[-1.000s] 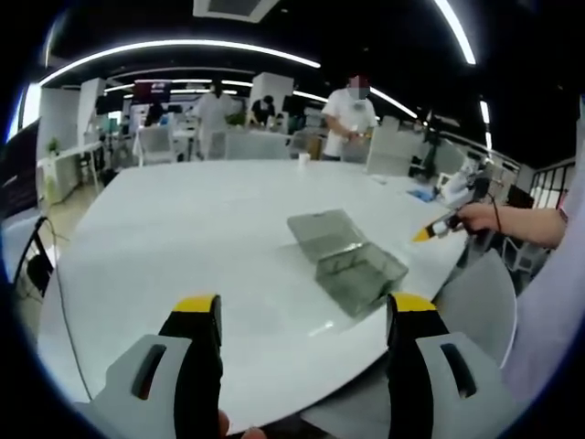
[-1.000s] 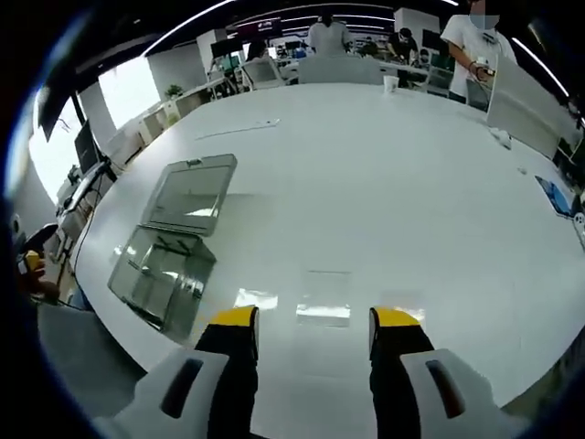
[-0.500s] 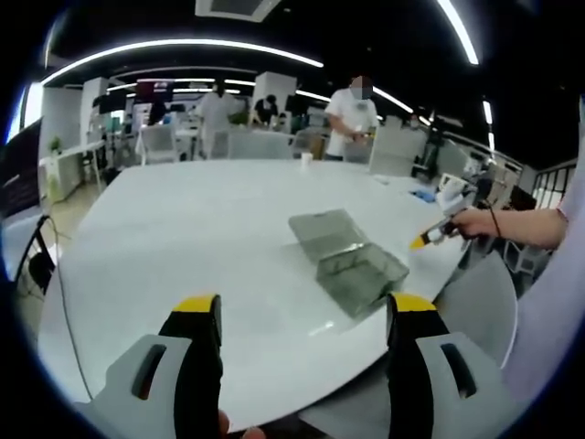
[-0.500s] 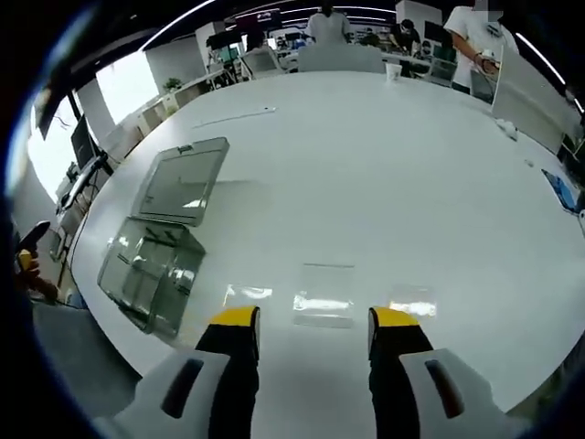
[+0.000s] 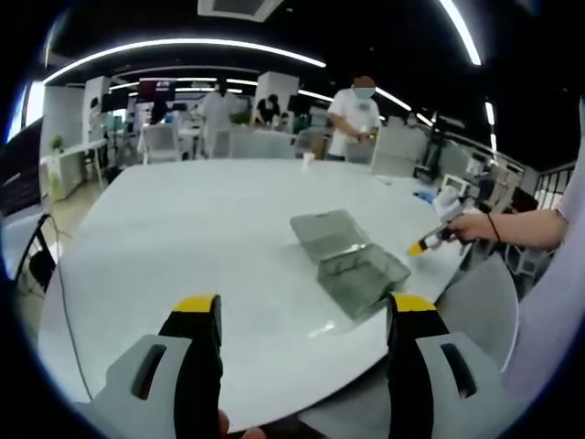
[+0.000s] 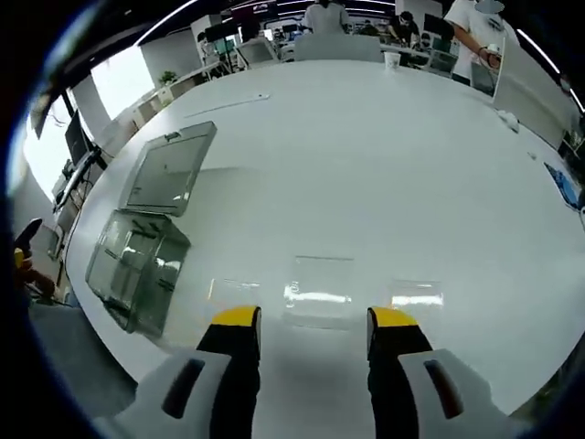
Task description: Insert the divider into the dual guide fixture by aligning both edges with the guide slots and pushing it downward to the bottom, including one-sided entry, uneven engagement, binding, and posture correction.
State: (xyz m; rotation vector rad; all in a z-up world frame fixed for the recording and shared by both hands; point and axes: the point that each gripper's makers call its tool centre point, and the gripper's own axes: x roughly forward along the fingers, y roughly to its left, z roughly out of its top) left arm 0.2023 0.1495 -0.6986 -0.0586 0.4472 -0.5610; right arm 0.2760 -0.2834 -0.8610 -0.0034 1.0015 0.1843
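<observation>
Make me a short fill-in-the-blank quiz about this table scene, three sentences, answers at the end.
1. In the right gripper view, the clear divider lies flat on the white table, just ahead of the right gripper, whose jaws are ____.
2. The transparent box fixture has its lid ____.
3. The left gripper holds ____ between its jaws.

Answers: open; open; nothing
</observation>
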